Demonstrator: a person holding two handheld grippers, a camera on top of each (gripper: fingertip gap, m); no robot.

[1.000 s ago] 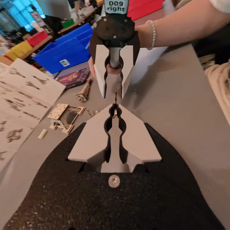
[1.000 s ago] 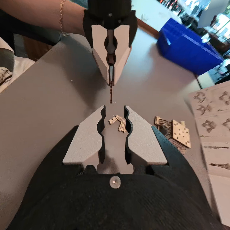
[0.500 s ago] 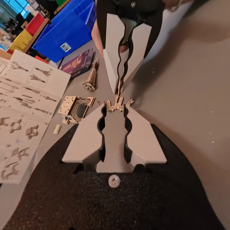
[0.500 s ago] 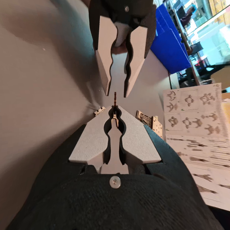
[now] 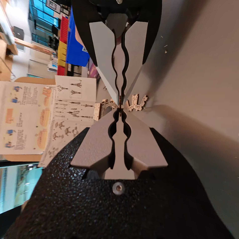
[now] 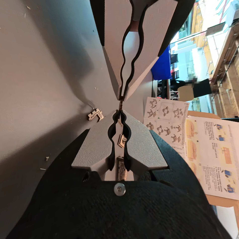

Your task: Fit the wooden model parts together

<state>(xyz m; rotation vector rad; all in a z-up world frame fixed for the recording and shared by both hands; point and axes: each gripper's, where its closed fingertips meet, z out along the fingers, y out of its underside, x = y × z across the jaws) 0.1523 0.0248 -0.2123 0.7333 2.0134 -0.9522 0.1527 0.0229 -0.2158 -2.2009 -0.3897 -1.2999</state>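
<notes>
Wooden strip: thin, dark, seen edge-on, and it bridges the two sets of tips above the grey table. Whether it is one part or two pressed together, I cannot tell.
Left gripper: fingers closed right down, tips pinching the near end of the strip.
Right gripper: same story, tips squeezed together on the other end. The two grippers meet nose to nose, nearly touching.
Only the left wrist view shows: a zigzag bracket piece lying just right of the tips, and an arched tower base just left of them.
Only the right wrist view shows: an L-shaped piece on the table left of the tips, plus a small stacked piece and a lattice piece glimpsed through the gap between the right gripper's fingers.
Count: two grippers, one strip between them, five loose wooden pieces across both views, two instruction sheets, one blue bin.
Edges: both sheets lie on brown cardboard on the bin's side of the table.
Open room: the other side is bare grey tabletop with only a few pale crumbs; the loose pieces crowd close around the tips.
</notes>
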